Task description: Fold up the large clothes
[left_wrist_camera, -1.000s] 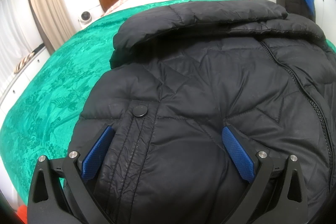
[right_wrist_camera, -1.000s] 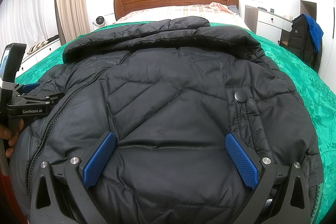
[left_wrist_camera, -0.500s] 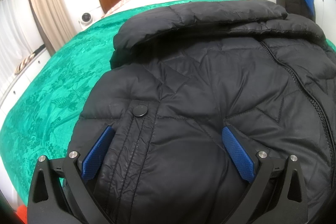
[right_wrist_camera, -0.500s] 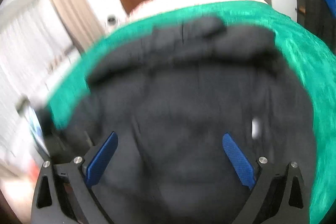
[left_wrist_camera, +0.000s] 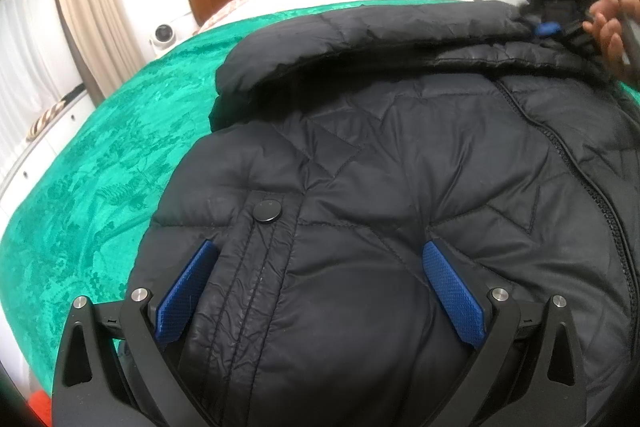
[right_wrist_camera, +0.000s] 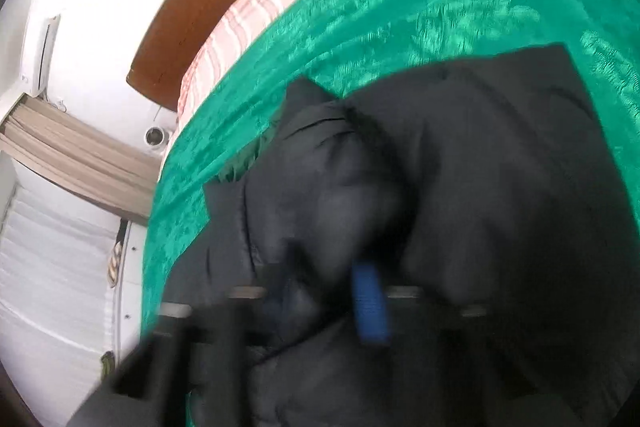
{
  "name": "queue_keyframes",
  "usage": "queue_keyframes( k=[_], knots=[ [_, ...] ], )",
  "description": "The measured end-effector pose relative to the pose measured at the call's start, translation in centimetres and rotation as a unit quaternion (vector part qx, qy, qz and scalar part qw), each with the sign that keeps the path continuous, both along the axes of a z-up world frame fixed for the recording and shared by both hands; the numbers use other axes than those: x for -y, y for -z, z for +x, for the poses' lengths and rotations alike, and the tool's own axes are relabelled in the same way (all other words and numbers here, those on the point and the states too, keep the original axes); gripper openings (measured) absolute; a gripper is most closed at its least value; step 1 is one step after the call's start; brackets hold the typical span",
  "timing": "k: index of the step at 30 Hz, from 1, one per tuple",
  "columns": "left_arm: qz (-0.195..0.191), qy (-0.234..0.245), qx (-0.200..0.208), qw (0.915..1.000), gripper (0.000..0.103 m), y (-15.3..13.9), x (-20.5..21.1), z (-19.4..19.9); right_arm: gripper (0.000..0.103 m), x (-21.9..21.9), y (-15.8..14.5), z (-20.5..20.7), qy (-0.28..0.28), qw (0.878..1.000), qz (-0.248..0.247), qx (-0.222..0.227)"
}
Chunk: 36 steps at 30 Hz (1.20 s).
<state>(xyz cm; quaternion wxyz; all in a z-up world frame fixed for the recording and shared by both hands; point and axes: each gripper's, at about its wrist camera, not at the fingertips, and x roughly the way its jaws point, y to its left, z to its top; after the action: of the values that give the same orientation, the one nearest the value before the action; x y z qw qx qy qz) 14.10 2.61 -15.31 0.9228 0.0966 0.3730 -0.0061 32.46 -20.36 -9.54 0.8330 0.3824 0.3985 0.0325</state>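
Two hand-held grippers: left [left_wrist_camera: 320, 291] agape over black jacket [left_wrist_camera: 400, 155], right [right_wrist_camera: 332, 291] clamping its hood.

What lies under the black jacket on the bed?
A green bedspread shows around the jacket and runs beneath it. Anything else under the jacket is covered, as are its sleeves and back.

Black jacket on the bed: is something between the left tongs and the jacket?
Nothing visible. The left tongs stand open directly over the black jacket, which lies on the green bedspread; only quilted fabric shows between the blue pads. The right tongs are shut on a jacket fold at its far edge.
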Motion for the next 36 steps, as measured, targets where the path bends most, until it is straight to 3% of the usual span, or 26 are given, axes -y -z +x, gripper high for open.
queue_keyframes(
  k=[2, 4, 7, 9, 10, 14, 15, 17, 19, 23, 26, 28, 31, 36],
  knots=[
    [-0.001, 0.000, 0.000, 1.0000, 0.103, 0.0, 0.0, 0.0, 0.015, -0.7, -2.1, -3.0, 0.007, 0.998, -0.023, 0.052],
    [-0.001, 0.000, 0.001, 1.0000, 0.103, 0.0, 0.0, 0.0, 0.015, -1.1, -3.5, -5.8, 0.010, 0.996, -0.052, 0.076],
    [0.002, -0.001, 0.002, 1.0000, 0.103, 0.1, 0.2, 0.1, 0.019, -1.6, -2.3, -7.7, 0.016, 0.993, -0.113, 0.031],
    [0.001, -0.001, 0.002, 1.0000, 0.103, 0.1, 0.2, 0.1, 0.037, -1.2, -0.4, -7.5, 0.004, 0.992, -0.124, -0.001],
    [-0.001, 0.000, 0.000, 1.0000, 0.103, 0.1, 0.1, 0.1, 0.040, -0.9, 0.0, -8.0, 0.001, 0.993, -0.121, 0.000],
    [-0.010, 0.004, -0.003, 0.9999, 0.103, 0.1, -0.2, 0.0, 0.071, -1.4, -2.6, -12.8, -0.008, 0.988, -0.144, 0.057],
    [-0.012, 0.004, -0.002, 0.9999, 0.103, 0.1, -0.3, 0.0, 0.075, -1.9, -3.5, -14.9, -0.025, 0.984, -0.163, 0.072],
    [-0.011, 0.004, -0.003, 0.9999, 0.103, 0.0, -0.2, 0.0, 0.082, -3.0, -4.4, -17.9, -0.056, 0.974, -0.202, 0.089],
    [-0.011, 0.004, -0.007, 0.9999, 0.103, -0.1, -0.4, 0.0, 0.090, -4.9, -4.3, -21.1, -0.097, 0.953, -0.270, 0.098],
    [-0.046, 0.018, -0.014, 0.9987, 0.103, -1.2, -1.3, -1.4, 0.092, -7.5, -0.5, -26.4, -0.185, 0.905, -0.363, 0.127],
    [-0.064, 0.040, 0.006, 0.9971, 0.103, -1.1, -1.9, -2.5, 0.094, -8.1, 2.8, -27.5, -0.189, 0.883, -0.404, 0.143],
    [-0.067, 0.048, 0.010, 0.9966, 0.103, -0.4, -2.0, -2.7, 0.099, -7.4, 4.7, -27.6, -0.178, 0.891, -0.385, 0.160],
    [-0.076, 0.048, 0.021, 0.9957, 0.103, 0.0, -2.1, -2.7, 0.102, -6.8, 4.8, -26.8, -0.184, 0.902, -0.356, 0.158],
    [-0.072, 0.047, 0.024, 0.9960, 0.103, 0.2, -1.9, -2.7, 0.102, -7.1, 5.0, -27.3, -0.182, 0.901, -0.361, 0.160]
  ],
)
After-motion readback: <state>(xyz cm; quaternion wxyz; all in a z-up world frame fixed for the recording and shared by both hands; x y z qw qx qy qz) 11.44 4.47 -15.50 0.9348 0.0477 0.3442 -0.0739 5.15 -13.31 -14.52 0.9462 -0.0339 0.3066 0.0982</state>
